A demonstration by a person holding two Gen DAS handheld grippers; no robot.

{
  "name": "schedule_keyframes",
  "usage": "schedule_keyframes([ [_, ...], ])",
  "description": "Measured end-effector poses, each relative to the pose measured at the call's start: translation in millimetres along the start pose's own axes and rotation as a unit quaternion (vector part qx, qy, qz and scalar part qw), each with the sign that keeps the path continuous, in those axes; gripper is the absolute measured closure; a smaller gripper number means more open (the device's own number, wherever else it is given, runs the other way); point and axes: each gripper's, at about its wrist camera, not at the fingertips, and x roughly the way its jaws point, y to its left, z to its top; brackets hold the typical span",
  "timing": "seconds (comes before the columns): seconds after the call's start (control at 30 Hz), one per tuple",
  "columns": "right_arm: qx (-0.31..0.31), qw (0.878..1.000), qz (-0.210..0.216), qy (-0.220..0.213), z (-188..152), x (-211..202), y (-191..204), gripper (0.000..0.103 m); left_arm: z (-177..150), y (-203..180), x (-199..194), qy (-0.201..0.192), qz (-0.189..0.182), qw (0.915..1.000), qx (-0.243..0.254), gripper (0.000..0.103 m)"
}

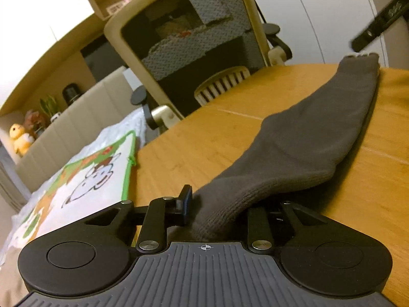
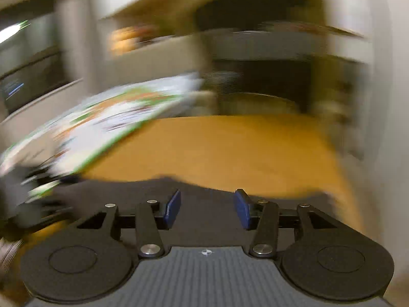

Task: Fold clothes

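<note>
A dark grey sock (image 1: 314,138) lies stretched across the wooden table (image 1: 204,138), its toe end far right and its cuff in my left gripper (image 1: 219,204). The left gripper is shut on the cuff; the right finger is hidden under the cloth. In the right wrist view, which is heavily blurred, my right gripper (image 2: 207,208) is open with nothing between its blue pads (image 2: 172,206). It is over the dark sock (image 2: 122,192) at the table's (image 2: 230,148) near edge. The right gripper also shows as a dark blurred shape (image 1: 378,20) at the top right of the left wrist view.
A beige mesh office chair (image 1: 189,41) stands behind the table. A cartoon-print blanket with a green border (image 1: 84,179) lies on the bed to the left, also in the right wrist view (image 2: 102,122). Toys and a plant (image 1: 33,128) sit on a far shelf.
</note>
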Motion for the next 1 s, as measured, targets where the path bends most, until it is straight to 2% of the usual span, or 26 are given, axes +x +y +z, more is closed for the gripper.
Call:
schedule_keyframes([
  [0.07,0.055,0.997,-0.057,0.002,-8.3,-6.5,-36.9,0.056,-1.4,-0.4,-11.3,-0.01,-0.004,0.9999,-0.006,0.075],
  [0.1,0.081,0.994,-0.073,0.002,-13.2,-8.9,-51.4,0.056,-0.3,-1.5,-16.1,-0.012,-0.005,0.9999,-0.005,0.075],
  [0.2,0.139,0.987,-0.076,-0.004,-19.3,-2.5,-80.3,0.056,3.0,-2.5,-18.9,-0.008,-0.006,0.9999,0.002,0.074],
  [0.27,0.164,0.985,-0.058,0.005,-16.9,12.2,-85.9,0.057,4.1,-3.3,-16.1,-0.005,-0.005,1.0,0.0,0.074],
  [0.33,0.18,0.983,-0.032,0.022,-15.1,30.3,-85.7,0.066,4.7,-3.7,-12.9,-0.003,-0.008,1.0,-0.003,0.076],
  [0.37,0.18,0.983,-0.025,0.033,-14.9,38.0,-82.7,0.088,4.5,-3.1,-12.4,-0.002,-0.014,0.9999,-0.009,0.076],
  [0.4,0.179,0.983,-0.021,0.035,-14.7,39.8,-82.9,0.088,4.6,-1.8,-11.9,-0.001,-0.02,0.9997,-0.015,0.077],
  [0.5,0.183,0.983,-0.011,0.027,-5.7,36.0,-90.6,0.089,10.9,17.1,-7.8,0.002,-0.059,0.9962,-0.063,0.078],
  [0.57,0.183,0.983,-0.006,0.013,20.6,44.8,-93.1,0.089,20.9,40.5,4.7,0.005,-0.074,0.991,-0.111,0.077],
  [0.67,0.164,0.986,-0.004,-0.02,65.7,63.4,-89.6,0.09,35.2,83.5,38.0,0.02,-0.077,0.9748,-0.208,0.072],
  [0.77,0.146,0.988,-0.01,-0.045,107.4,98.8,-82.6,0.084,33.0,123.4,80.2,0.036,-0.004,0.9599,-0.278,0.042],
  [0.8,0.141,0.988,-0.022,-0.05,115.9,110.1,-79.3,0.076,30.3,132.1,90.0,0.046,0.023,0.9562,-0.288,0.041],
  [0.83,0.136,0.989,-0.031,-0.052,120.6,117.6,-75.8,0.073,27.1,141.1,95.7,0.056,0.036,0.9512,-0.301,0.04],
  [0.87,0.127,0.99,-0.029,-0.05,119.9,119.7,-72.0,0.069,24.1,147.1,96.0,0.06,0.031,0.9459,-0.317,0.039],
  [0.93,0.103,0.994,-0.023,-0.042,113.0,118.9,-63.5,0.055,21.9,147.5,86.9,0.059,0.002,0.9409,-0.333,0.019],
  [0.97,0.085,0.995,-0.023,-0.035,106.2,116.0,-58.7,0.042,23.6,142.2,80.5,0.064,-0.017,0.9405,-0.333,0.016],
  [1.0,0.068,0.997,-0.023,-0.022,98.6,112.0,-53.2,0.038,24.4,136.8,74.8,0.068,-0.041,0.9404,-0.331,0.011],
])
